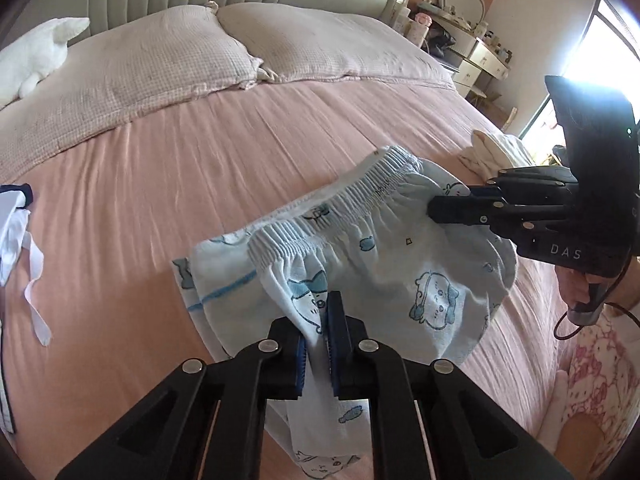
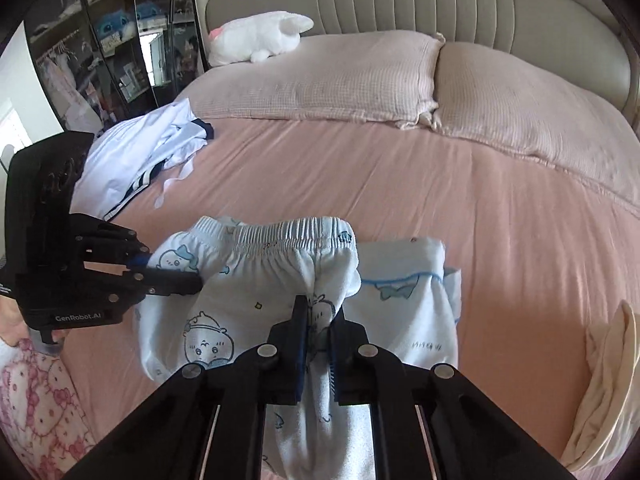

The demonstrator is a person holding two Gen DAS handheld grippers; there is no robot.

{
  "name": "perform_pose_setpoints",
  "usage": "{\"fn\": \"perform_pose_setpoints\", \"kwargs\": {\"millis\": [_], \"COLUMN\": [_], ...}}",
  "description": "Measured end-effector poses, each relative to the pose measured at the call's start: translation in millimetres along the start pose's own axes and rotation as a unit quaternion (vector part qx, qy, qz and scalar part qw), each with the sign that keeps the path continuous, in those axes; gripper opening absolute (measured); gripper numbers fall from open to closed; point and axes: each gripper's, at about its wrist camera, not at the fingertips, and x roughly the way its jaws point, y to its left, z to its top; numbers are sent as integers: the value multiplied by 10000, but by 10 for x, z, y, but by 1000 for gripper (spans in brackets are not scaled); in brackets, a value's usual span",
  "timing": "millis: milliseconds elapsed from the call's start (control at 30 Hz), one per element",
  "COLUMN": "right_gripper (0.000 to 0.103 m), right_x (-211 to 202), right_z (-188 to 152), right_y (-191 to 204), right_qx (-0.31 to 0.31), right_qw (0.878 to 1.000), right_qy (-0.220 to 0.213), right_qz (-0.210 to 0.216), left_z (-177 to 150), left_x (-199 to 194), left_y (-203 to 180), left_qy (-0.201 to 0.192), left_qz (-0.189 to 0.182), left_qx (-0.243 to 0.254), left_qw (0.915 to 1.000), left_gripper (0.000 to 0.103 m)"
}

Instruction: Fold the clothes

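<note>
Light blue cartoon-print pants [image 1: 384, 248] with an elastic waistband hang between both grippers above the pink bed [image 1: 200, 168]. My left gripper [image 1: 320, 320] is shut on the cloth below the waistband; it also shows at the left of the right wrist view [image 2: 196, 280]. My right gripper [image 2: 320, 320] is shut on the pants [image 2: 248, 280] near the waistband; it also shows at the right of the left wrist view [image 1: 432, 210]. A matching light blue garment [image 2: 408, 304] lies on the bed beneath the pants.
White and navy clothes [image 2: 136, 160] lie at the bed's left side. A cream garment [image 2: 600, 392] lies at the right edge. Two pillows [image 2: 320, 80] and a white plush toy [image 2: 256, 36] sit by the headboard. A dresser [image 1: 476, 52] stands beyond the bed.
</note>
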Motion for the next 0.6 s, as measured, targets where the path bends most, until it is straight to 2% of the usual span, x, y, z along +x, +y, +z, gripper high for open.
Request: {"fn": "perform_pose_setpoints", "kwargs": {"millis": [33, 100, 133, 200, 267, 333, 367, 400, 433, 467, 500, 567, 600], "right_gripper": [9, 12, 18, 21, 21, 23, 26, 28, 30, 30, 30, 30, 30], "right_x": [103, 352, 466, 469, 237, -106, -263, -418, -418, -407, -397, -376, -250], "right_z": [47, 51, 37, -26, -43, -16, -4, 8, -29, -70, -110, -191, -272], "right_y": [-16, -153, -236, -396, -502, -575, -550, -521, -389, -250, -111, 166, 285], "right_qx": [24, 366, 594, 1257, 1511, 1483, 1346, 1198, 899, 589, 278, -343, -487], "right_qw": [10000, 9992, 9979, 9909, 9852, 9857, 9887, 9887, 9927, 9959, 9979, 9983, 9979], "right_qy": [-35, 159, 272, 329, -25, -480, -641, -794, -666, -519, -372, -76, 222], "right_qz": [-70, -46, -51, 348, 810, 640, 124, -419, -454, -455, -456, -457, -363], "left_z": [19, 16, -2, -47, -57, -26, -6, 14, 9, -5, -13, -28, -37], "left_x": [55, 194, 233, 285, 139, -94, -212, -307, -356, -391, -387, -187, -72], "left_y": [55, 178, 232, 335, 402, 405, 370, 296, 205, 111, 38, -125, -210], "left_qy": [88, 57, 54, 78, -195, -609, -809, -1001, -1132, -1239, -1226, -881, -689], "left_qz": [27, 48, -18, -215, -360, -104, 310, 891, 1176, 1323, 1140, 873, 773], "left_qx": [-55, -335, -492, -812, -1050, -971, -815, -514, -238, 7, 163, 484, 652], "left_qw": [9999, 9994, 9988, 9964, 9936, 9934, 9929, 9897, 9863, 9834, 9857, 9911, 9925], "left_gripper": [8, 10, 10, 14, 16, 19, 24, 29, 41, 47, 47, 48, 48]}}
